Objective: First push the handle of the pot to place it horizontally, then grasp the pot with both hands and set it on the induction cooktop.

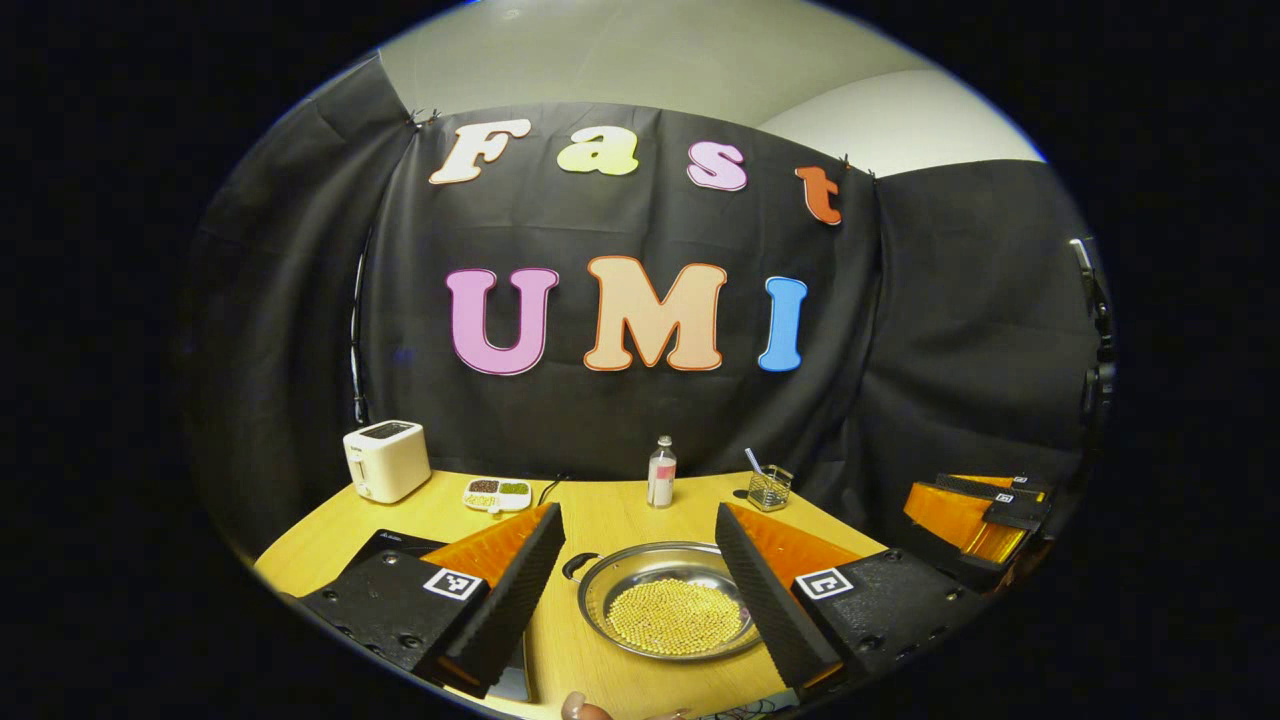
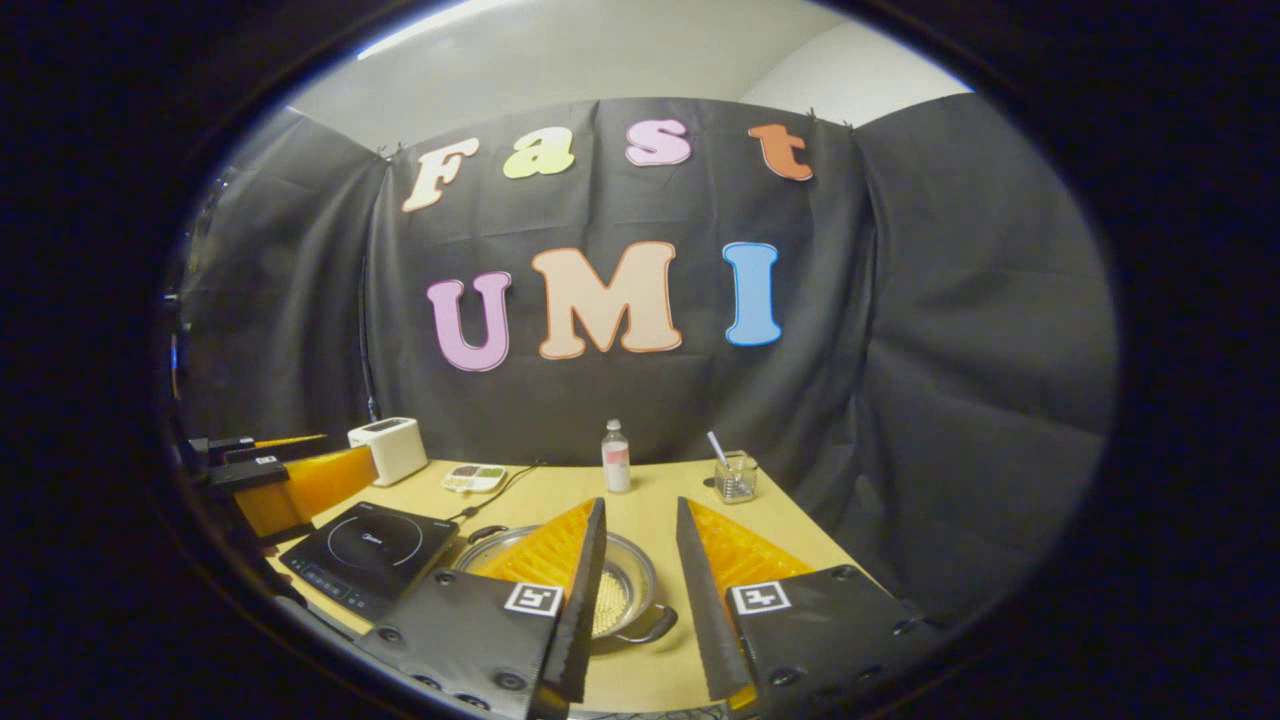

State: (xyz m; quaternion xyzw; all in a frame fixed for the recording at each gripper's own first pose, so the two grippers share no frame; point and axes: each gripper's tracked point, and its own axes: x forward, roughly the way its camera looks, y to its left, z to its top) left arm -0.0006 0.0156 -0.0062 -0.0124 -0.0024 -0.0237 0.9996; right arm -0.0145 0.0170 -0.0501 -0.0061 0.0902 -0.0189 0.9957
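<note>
Pot [image 1: 672, 600] sat on the wooden table [image 1: 610, 505], a shallow steel pan with a heap of small yellow beads [image 1: 676, 615] in its middle. In the left gripper view it lay between the two fingers of the left gripper [image 1: 637, 545] and a little beyond their tips, touching neither; one small loop handle [image 1: 578, 566] showed at its rim just beside the left finger [image 1: 520, 580]. That gripper's fingers stood wide apart, holding nothing. A fingertip of the person's hand [image 1: 580, 708] peeked in at the bottom edge, below the pot.

In the right gripper view the pot [image 2: 628, 580] lay behind and between the fingers of the right gripper [image 2: 640, 525], partly hidden by the left finger [image 2: 580, 580], with a loop handle [image 2: 655, 628] showing in the gap near the bottom. These fingers were also apart, a narrower gap than the other pair, and pressed on nothing.

Left of that gripper's fingers lay the black induction cooktop [image 2: 365, 555], near the pot but apart from it. Farther left hung the other gripper, seen from the side.

Beyond the fingertips, along the back of the table, stood a white toaster [image 2: 390, 448], a small divided tray [image 2: 473, 478], a clear bottle [image 2: 616, 458] and a glass [image 2: 735, 478] with a straw or spoon in it.
</note>
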